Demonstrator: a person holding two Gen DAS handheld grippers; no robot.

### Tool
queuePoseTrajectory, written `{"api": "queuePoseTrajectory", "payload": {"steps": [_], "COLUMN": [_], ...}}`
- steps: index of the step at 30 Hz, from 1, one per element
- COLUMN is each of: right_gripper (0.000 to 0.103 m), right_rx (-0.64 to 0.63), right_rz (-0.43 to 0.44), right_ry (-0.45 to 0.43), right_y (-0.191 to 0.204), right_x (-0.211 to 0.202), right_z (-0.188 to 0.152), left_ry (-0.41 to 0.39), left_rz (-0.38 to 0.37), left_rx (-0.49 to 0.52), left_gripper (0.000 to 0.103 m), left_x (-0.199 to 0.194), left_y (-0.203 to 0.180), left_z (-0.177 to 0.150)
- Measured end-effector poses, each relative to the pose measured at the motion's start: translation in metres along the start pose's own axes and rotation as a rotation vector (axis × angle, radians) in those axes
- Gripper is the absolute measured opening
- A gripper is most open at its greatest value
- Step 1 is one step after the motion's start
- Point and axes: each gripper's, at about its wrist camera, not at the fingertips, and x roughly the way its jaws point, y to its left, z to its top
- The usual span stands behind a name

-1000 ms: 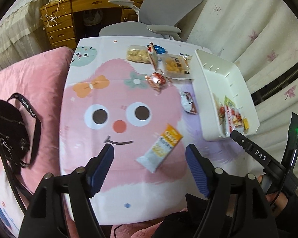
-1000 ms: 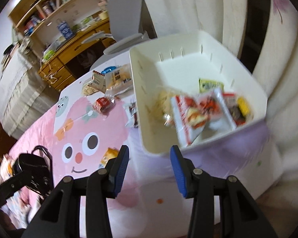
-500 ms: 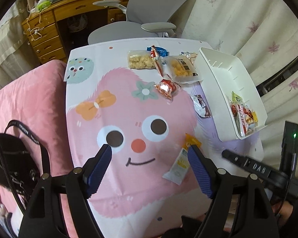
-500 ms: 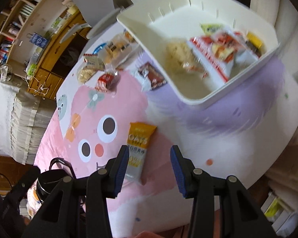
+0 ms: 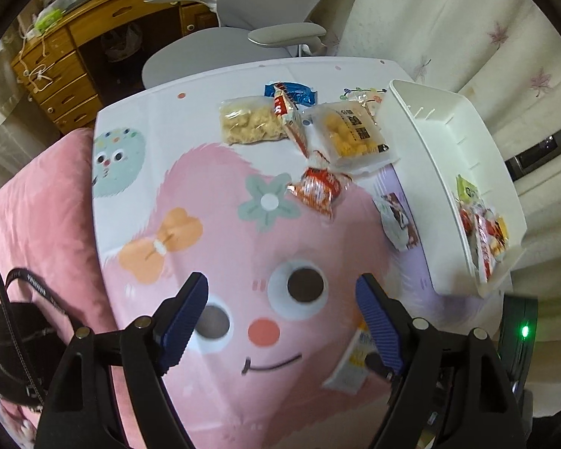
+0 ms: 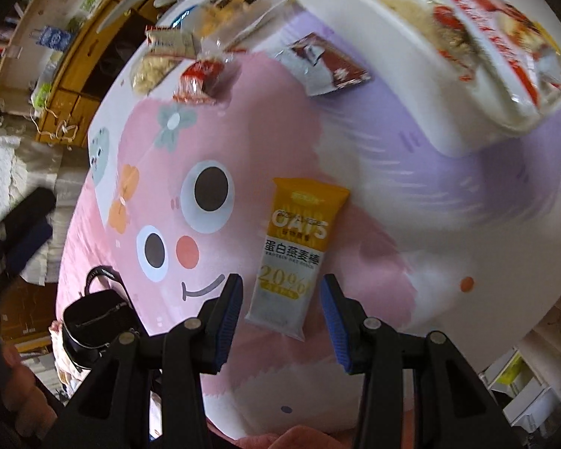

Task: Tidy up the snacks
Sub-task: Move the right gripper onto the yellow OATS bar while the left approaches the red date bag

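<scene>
- Claw on the right hand (image 6: 280,308): blue pads spread apart, pinching nothing, pointing steeply down at the cartoon-printed worktop (image 6: 411,292).
- Oat bar (image 6: 293,254), a yellow-and-white packet, lies flat just ahead of that claw; its white lower end sits in the gap between the two pads, apparently below them and not touched.
- Long axis of the bar runs nearly straight away from the claw, tilted slightly, so the pads flank its two long edges; closing would likely pinch it across its narrow width.
- Claw on the left hand (image 5: 282,321): pads spread wide and empty; the same bar (image 5: 349,361) lies off to its right side, partly hidden behind the right pad.
- Right hand is judged the nearer and better lined up.
- White bin (image 5: 448,138), already holding several packets, stands beyond the bar at the worktop's right edge, well apart from both claws.
</scene>
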Motion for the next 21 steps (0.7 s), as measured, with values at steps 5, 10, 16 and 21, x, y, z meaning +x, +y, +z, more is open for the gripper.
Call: {"api": "queuePoseTrajectory", "payload": {"steps": [5,10,16,21], "right_gripper": [0.044,0.044,0.044,0.044], "right_rx": [-0.045,-0.079,-0.125,-0.157], "right_rz": [-0.016,-0.047,-0.076,-0.13], "right_ry": [0.054,0.063,0.063,0.077], "right_y": [0.01,0.019,0.029,0.036], "right_x": [0.018,0.026,0.03,0.032], "right_z": [0.007,0.012,0.018,0.02], "left_ry": [0.017,0.014,0.012,0.027], "left_rz": [-0.008,-0.03,-0.067,-0.067], "left_rx": [0.018,0.036,0.041,0.086], "left_gripper": [0.08,0.08,0.08,0.08], "left_x": [0.033,0.06,0.089,0.112], "left_y": [-0.004,-0.009,-0.014,-0.024], "left_z": [0.027,0.045,0.063,0.075]}}
